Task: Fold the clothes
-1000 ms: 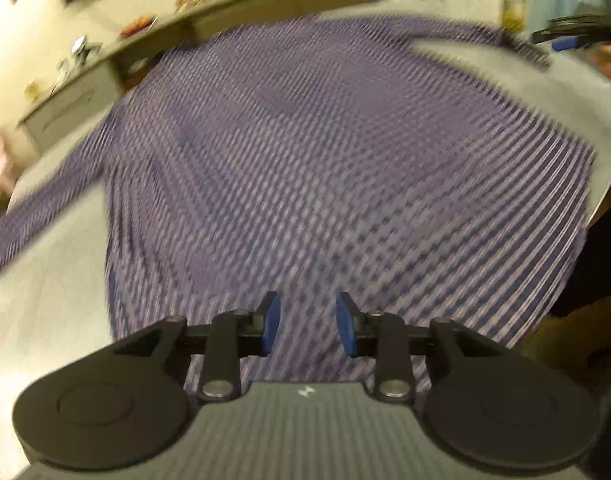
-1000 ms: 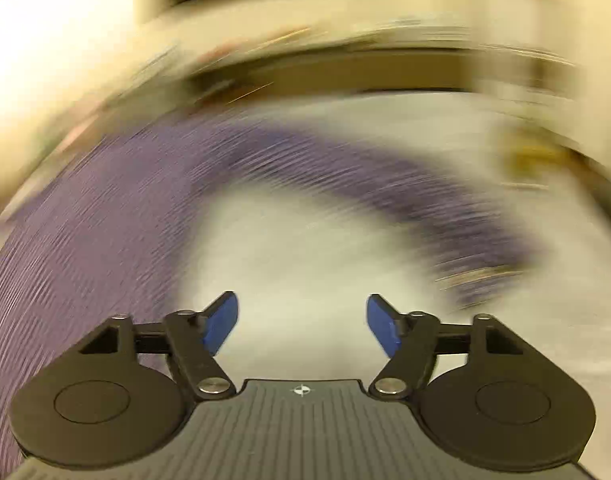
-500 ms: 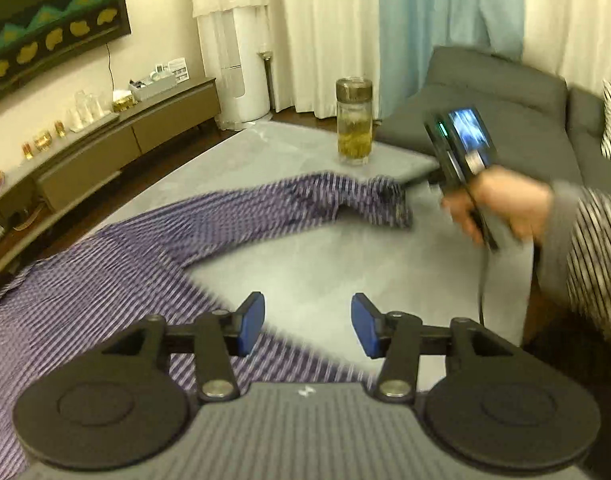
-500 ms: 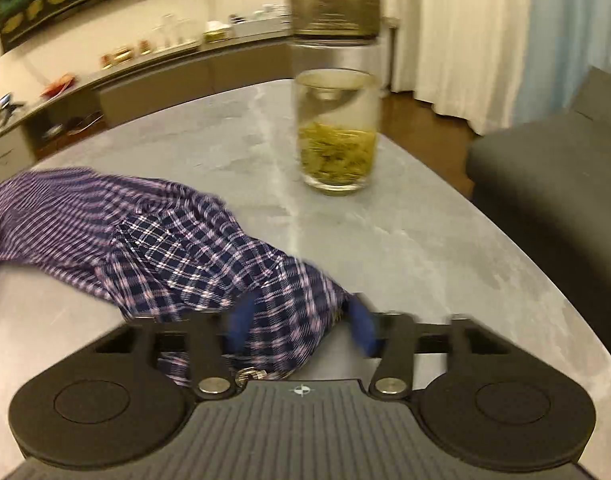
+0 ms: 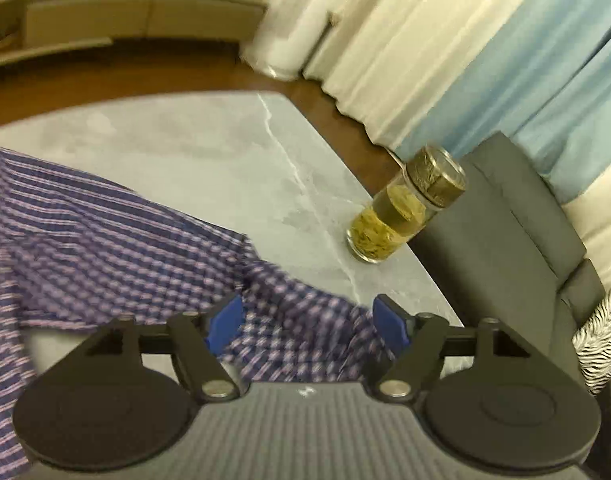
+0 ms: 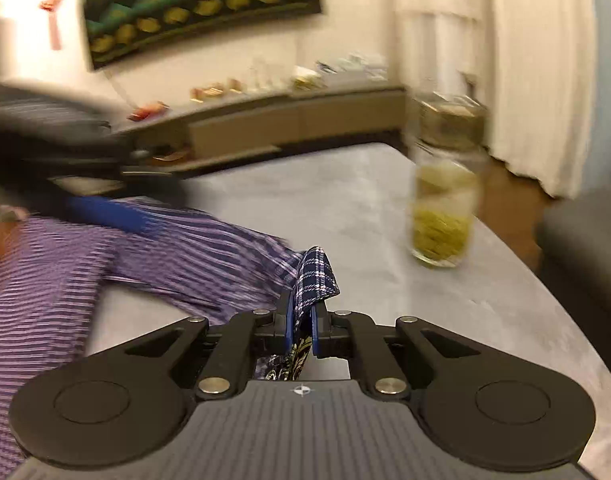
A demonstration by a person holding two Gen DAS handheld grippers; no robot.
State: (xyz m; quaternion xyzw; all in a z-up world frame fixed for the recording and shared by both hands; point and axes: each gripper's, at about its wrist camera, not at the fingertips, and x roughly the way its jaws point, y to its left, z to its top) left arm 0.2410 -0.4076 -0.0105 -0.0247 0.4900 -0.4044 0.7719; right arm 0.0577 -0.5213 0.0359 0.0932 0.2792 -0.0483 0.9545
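Right gripper [image 6: 302, 326] is almost closed, and its jaws are closing on a fold of the checked sleeve [image 6: 315, 276] — the cloth stands up between the two blue pads and a small tip of it sticks out above them. This sleeve belongs to the purple striped shirt [image 6: 45, 280], which lies spread on the grey table [image 6: 385, 216] to the left, and the sleeve runs from there to the near middle of the right wrist view.

Left gripper [image 5: 305, 322] has its jaws wide apart and they are opening. In its own view the sleeve end [image 5: 297, 320] lies under and between the blue pads, but the pads do not press it; whether they touch the cloth I cannot tell. In the right wrist view the left gripper appears at the far left as a dark blurred shape with one blue finger [image 6: 105, 210] over the shirt.

A glass jar [image 5: 401, 216] with yellow-green content and a dark metal lid stands upright on the table, near its right edge, well apart from the sleeve. Beyond the table edge on the right there is a grey sofa [image 5: 505, 232], and behind it white and blue curtains [image 5: 485, 60]. At the far side a low sideboard [image 6: 297, 120] carries small objects, and a dark picture with green and yellow shapes [image 6: 201, 4] hangs above it.
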